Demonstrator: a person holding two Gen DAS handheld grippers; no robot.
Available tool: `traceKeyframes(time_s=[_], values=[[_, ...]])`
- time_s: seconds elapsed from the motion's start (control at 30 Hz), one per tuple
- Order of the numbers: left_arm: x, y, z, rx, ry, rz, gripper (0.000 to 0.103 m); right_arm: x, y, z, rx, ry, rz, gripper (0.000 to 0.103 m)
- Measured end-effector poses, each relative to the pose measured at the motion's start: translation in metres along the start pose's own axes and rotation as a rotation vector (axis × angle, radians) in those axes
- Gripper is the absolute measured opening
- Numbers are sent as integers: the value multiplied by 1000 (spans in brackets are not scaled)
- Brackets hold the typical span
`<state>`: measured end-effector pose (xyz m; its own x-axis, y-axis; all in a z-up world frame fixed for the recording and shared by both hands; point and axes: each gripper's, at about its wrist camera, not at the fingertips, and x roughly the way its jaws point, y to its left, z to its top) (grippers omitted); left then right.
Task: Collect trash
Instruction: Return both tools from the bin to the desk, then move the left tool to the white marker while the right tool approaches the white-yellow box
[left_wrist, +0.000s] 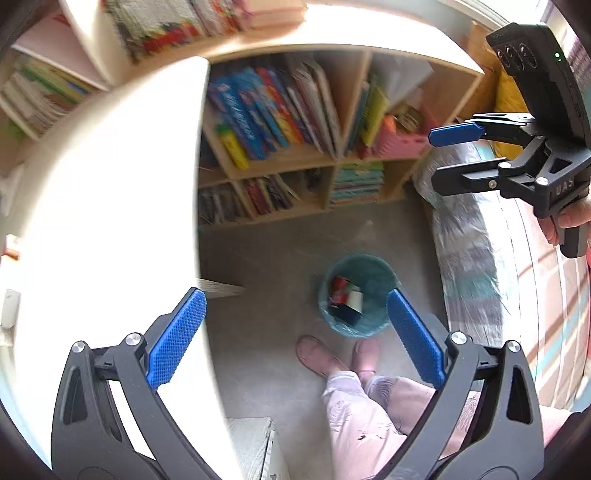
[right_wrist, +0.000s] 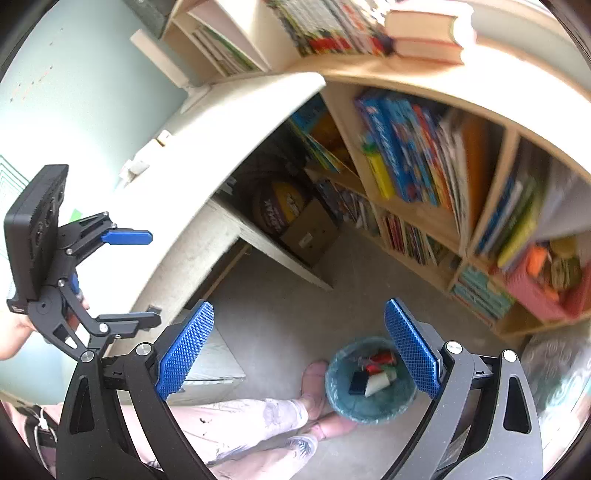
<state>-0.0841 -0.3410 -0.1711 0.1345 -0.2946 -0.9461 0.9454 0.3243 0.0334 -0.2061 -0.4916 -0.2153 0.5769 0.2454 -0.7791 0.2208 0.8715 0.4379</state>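
both open tools above trash bin

Black two-finger grippers with blue pads, held by a person in pale patterned trousers.

The left gripper has matte black arms with triangular cut-outs, silver round screws at the joints, and blue fingers with a fine diamond grip texture. The right gripper is built the same, with blue textured pads; from the left wrist view its body bears white letters, and a black box with three round ports and a green light sits on top. Bare skin shows at the hand and the feet.
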Motion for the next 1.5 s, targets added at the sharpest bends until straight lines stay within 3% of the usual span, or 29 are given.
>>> traceKeyframes(time_s=[0.3,0.37,0.7,1.2,1.5], values=[[-46,29,0,-76,-81,81,96,-10,32,37,-81,-19,22,93],[-54,35,1,-57,-53,73,96,-12,38,44,-95,-12,33,93],[-85,73,-12,-223,-173,131,96,-19,72,80,-232,-25,29,93],[-114,136,-88,-487,-220,214,96,16,157,112,-466,35,111,93],[-128,185,-146,-641,-204,299,96,65,220,136,-602,116,115,93]])
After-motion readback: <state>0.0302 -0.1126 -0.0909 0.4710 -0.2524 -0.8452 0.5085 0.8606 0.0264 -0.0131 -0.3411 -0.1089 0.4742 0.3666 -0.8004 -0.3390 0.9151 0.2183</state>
